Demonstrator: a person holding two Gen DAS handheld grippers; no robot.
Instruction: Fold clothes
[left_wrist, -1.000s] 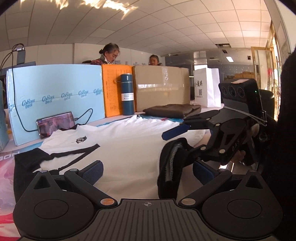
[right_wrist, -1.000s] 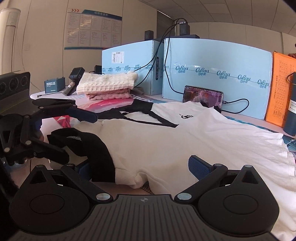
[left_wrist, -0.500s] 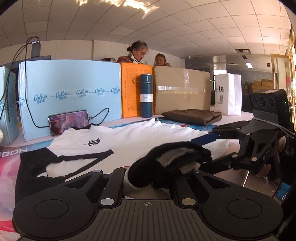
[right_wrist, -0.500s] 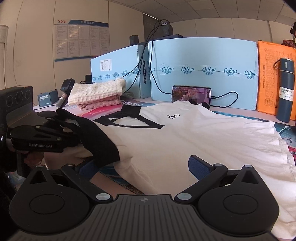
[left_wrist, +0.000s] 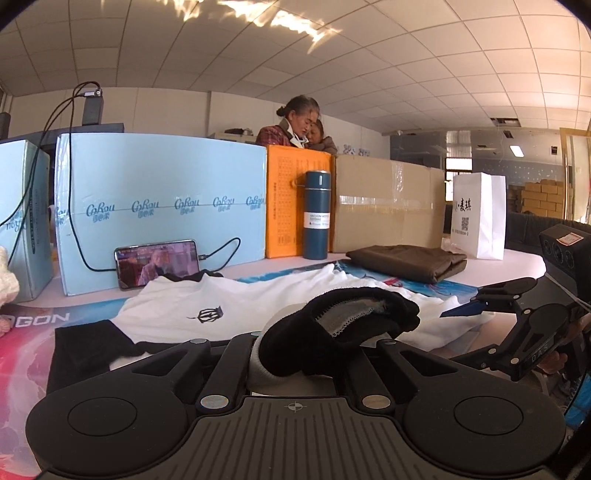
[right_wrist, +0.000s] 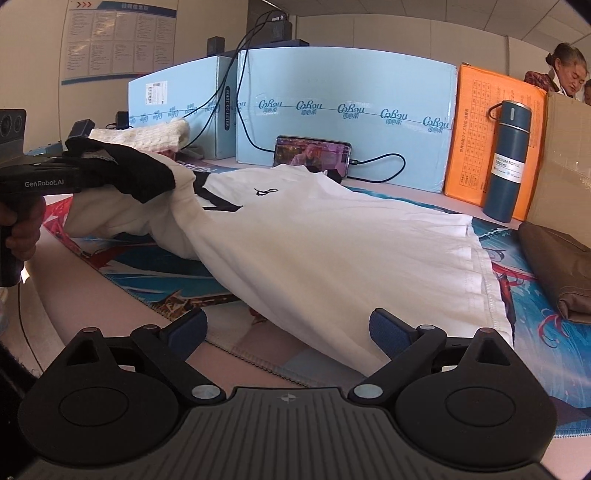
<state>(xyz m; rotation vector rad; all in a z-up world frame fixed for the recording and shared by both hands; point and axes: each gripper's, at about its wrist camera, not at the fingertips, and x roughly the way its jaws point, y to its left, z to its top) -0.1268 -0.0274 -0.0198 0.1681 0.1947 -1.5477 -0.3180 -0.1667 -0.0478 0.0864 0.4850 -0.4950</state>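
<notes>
A white T-shirt (right_wrist: 332, 236) with black sleeves and a small black chest logo lies spread on the printed table mat; it also shows in the left wrist view (left_wrist: 258, 306). My left gripper (left_wrist: 295, 354) is shut on the near black sleeve cuff (left_wrist: 343, 325) and holds it lifted above the shirt. In the right wrist view the same gripper (right_wrist: 92, 166) holds that sleeve (right_wrist: 133, 173) raised at the left. My right gripper (right_wrist: 288, 328) is open and empty, low over the shirt's near hem edge. The other black sleeve (left_wrist: 85, 347) lies flat at the left.
Light blue boxes (left_wrist: 162, 206), a phone (left_wrist: 157, 264) on a cable, an orange box (right_wrist: 491, 136), a blue bottle (right_wrist: 508, 162) and a cardboard box (left_wrist: 388, 206) line the back. A folded brown garment (left_wrist: 406, 260) lies at the right, folded cream knitwear (right_wrist: 147, 134) at the left.
My left gripper closed on the black sleeve and lifted it up over the shirt. My right gripper let go of that sleeve and moved right along the near hem, staying open.
</notes>
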